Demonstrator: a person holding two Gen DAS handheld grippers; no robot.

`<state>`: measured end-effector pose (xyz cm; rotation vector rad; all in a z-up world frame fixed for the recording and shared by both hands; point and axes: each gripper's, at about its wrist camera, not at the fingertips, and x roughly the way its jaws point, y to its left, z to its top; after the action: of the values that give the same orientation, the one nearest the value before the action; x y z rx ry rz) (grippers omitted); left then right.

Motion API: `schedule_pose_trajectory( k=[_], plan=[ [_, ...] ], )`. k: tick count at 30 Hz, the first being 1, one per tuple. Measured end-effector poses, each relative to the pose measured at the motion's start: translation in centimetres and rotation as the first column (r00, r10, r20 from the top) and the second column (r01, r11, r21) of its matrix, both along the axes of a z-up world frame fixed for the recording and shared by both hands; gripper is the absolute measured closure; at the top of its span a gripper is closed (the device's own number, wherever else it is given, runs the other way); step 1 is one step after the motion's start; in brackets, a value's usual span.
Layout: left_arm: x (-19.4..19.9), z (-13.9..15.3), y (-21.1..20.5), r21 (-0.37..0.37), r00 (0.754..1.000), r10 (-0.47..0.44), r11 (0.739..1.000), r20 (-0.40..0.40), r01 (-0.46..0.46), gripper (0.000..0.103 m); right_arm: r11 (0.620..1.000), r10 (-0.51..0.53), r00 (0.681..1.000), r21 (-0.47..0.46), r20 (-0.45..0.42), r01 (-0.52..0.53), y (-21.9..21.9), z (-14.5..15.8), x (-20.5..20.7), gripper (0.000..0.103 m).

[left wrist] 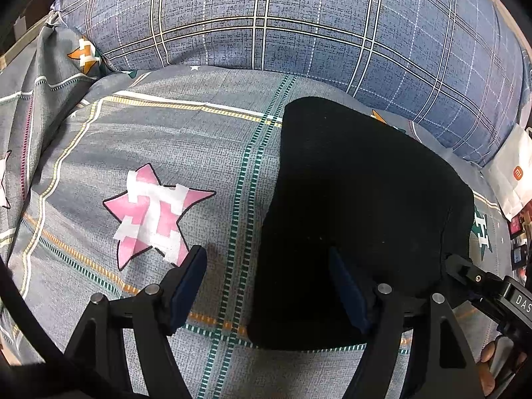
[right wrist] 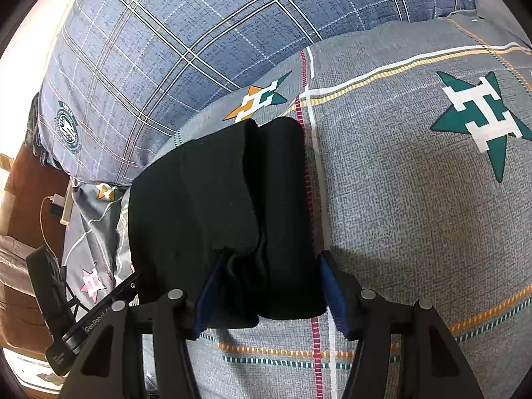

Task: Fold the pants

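The black pants (right wrist: 212, 199) lie folded into a thick bundle on the grey star-print sheet (right wrist: 415, 216). My right gripper (right wrist: 270, 266) straddles their near end. Its left finger (right wrist: 212, 279) digs into the cloth, which bunches up beside it, and its right finger (right wrist: 327, 279) sits against the bundle's right edge, so the jaws are closed on the fabric. In the left wrist view the pants (left wrist: 359, 199) fill the right half. My left gripper (left wrist: 266, 262) hangs open above their left edge, one finger over the sheet (left wrist: 149, 139) and one over the cloth, holding nothing.
A blue plaid pillow (left wrist: 299, 26) lies right behind the pants. A white bag (left wrist: 512, 173) and small items sit at the bed's right edge. Past the bed's left edge are a wooden floor (right wrist: 30, 206) and a charger with its cable (right wrist: 58, 202).
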<state>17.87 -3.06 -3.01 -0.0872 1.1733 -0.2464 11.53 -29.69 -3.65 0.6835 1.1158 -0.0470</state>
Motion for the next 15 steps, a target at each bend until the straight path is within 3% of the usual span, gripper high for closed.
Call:
schedule_pose_trajectory(
  k=[15],
  plan=[
    [-0.01,-0.01,-0.01,0.003,1.0,0.0,1.0,0.004,0.0,0.026,1.0,0.001,1.0,-0.002,0.0,-0.001,0.01,-0.03,0.02,0.042]
  ],
)
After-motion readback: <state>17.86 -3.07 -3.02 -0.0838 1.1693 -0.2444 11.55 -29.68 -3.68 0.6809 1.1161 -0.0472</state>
